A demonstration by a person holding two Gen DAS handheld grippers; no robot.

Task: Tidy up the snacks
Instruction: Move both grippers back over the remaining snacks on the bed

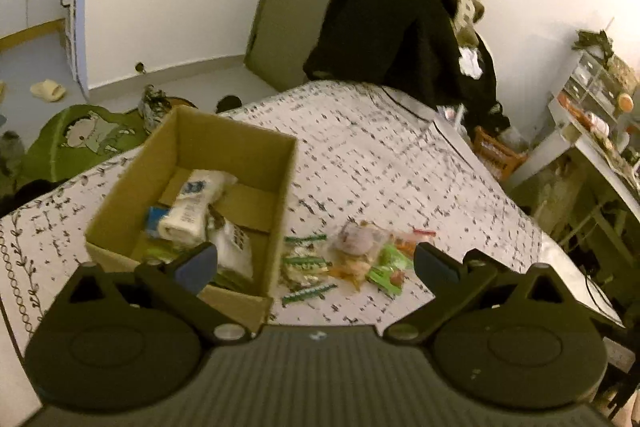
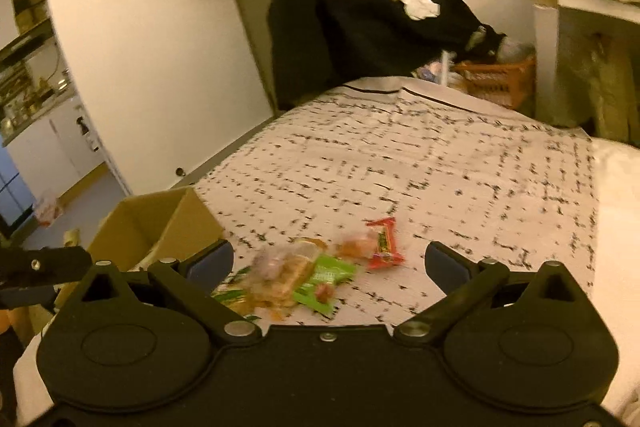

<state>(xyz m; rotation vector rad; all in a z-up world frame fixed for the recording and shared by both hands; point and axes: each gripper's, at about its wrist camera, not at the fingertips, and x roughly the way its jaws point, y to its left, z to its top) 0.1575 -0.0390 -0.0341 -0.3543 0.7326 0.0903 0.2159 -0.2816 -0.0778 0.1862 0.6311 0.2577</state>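
Sorting snacks on the bed: both hand-held grippers spread wide and carrying nothing.

We hold the left hand-held gripper above the near wall of the cardboard box, which contains several white and blue packets. We hold the right hand-held gripper over the loose snack pile lying on the patterned bedspread just beside the box. A red wrapper lies at the pile's far edge; a green wrapper lies nearer.
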